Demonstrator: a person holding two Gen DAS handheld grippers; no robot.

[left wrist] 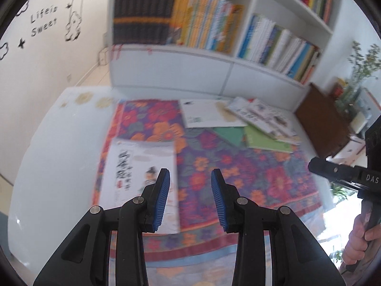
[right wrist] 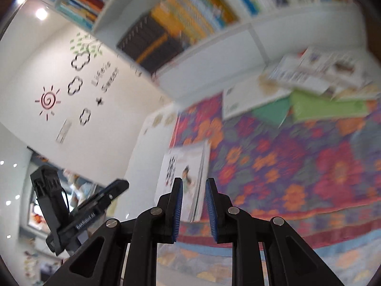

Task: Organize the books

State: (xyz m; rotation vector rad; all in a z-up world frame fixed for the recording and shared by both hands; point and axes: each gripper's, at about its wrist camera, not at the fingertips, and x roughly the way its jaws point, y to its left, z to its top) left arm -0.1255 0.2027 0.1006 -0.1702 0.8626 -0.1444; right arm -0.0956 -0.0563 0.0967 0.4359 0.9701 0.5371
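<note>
While both grippers hang above the tabletop [left wrist: 47, 147], we hold nothing in either. Our left gripper [left wrist: 190, 197] has its blue pads [left wrist: 163, 202] apart with only air between them. Our right gripper [right wrist: 194, 208] has its jaws closer together, a narrow gap left, also on nothing.

A white book [left wrist: 140, 174] with black brush lettering and a small figure on its cover lies flat on the flowered cloth [left wrist: 250, 166], near the cloth's left edge. In the right wrist view the same book [right wrist: 185, 178] sits just beyond our jaws, its page edges showing on its right side.

Farther back on the cloth lies a loose pile: a white booklet [left wrist: 209, 114], a dark green book [left wrist: 228, 134], a light green book [left wrist: 266, 140], and illustrated white books [left wrist: 262, 116] overlapping on top of the green ones.

Behind the tabletop stands a white bookshelf [left wrist: 190, 54], its compartments packed with upright books: a dark set with an orange band [left wrist: 142, 19], then yellow and orange spines [left wrist: 204, 23].

From the left wrist view we see our right hand [left wrist: 359, 240] wrapped round the other gripper's handle at the right edge. The pictures are blurred, so finer cover detail is unreadable.
</note>
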